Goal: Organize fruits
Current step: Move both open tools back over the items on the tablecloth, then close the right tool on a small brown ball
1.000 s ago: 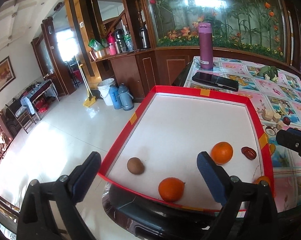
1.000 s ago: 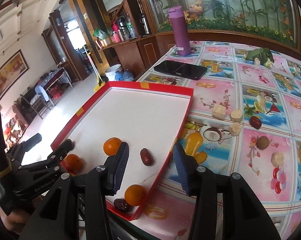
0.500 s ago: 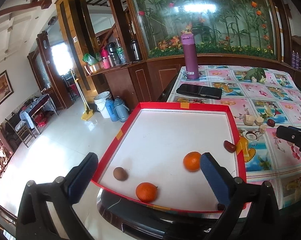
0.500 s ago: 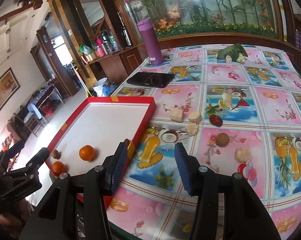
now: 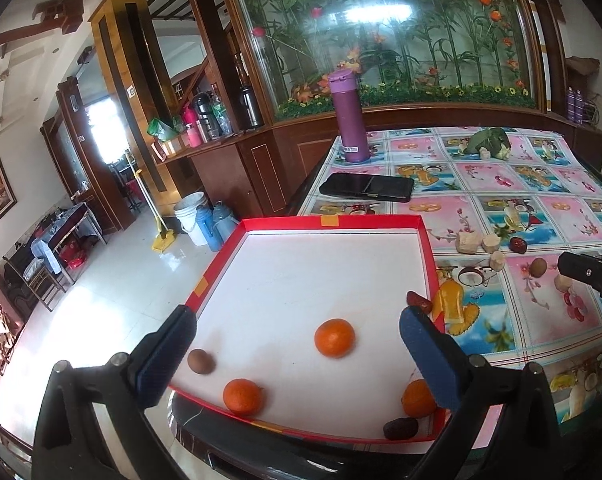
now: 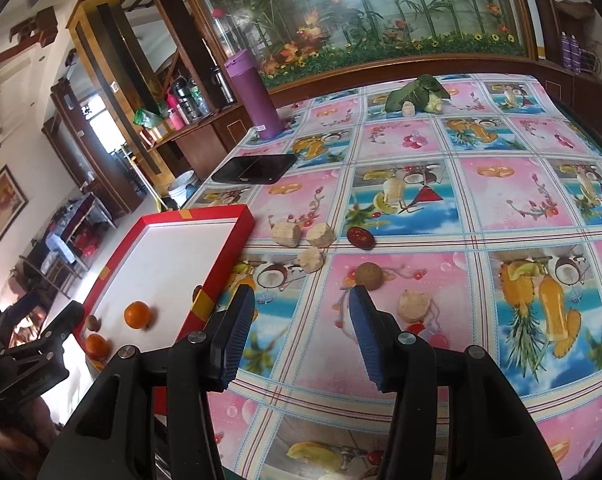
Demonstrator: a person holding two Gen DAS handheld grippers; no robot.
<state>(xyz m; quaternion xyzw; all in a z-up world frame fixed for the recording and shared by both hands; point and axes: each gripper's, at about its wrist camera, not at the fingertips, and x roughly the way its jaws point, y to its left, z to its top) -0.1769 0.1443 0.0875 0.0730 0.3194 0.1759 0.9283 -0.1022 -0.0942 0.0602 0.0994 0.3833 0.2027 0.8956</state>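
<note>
A red-rimmed white tray (image 5: 421, 224) sits at the table's left edge. In it lie three oranges (image 5: 335, 337), a brown round fruit (image 5: 200, 361) and two dark red dates (image 5: 419, 301). My left gripper (image 5: 297, 354) is open and empty, hovering over the tray's near edge. My right gripper (image 6: 301, 328) is open and empty above the tablecloth, right of the tray (image 6: 229, 256). Just ahead of it lie a brown round fruit (image 6: 369, 276), a pale round fruit (image 6: 413, 304), a red date (image 6: 361, 237) and three pale chunks (image 6: 320, 235).
A black phone (image 6: 255, 169) and a purple flask (image 6: 255, 96) stand beyond the tray. Green leafy vegetables (image 6: 415, 94) lie at the table's far side. The floor drops off left of the tray, with buckets (image 5: 189, 220) below.
My right gripper has swung right, away from the tray and over the tablecloth. The left gripper has pulled back and risen, so more of the tray shows.
</note>
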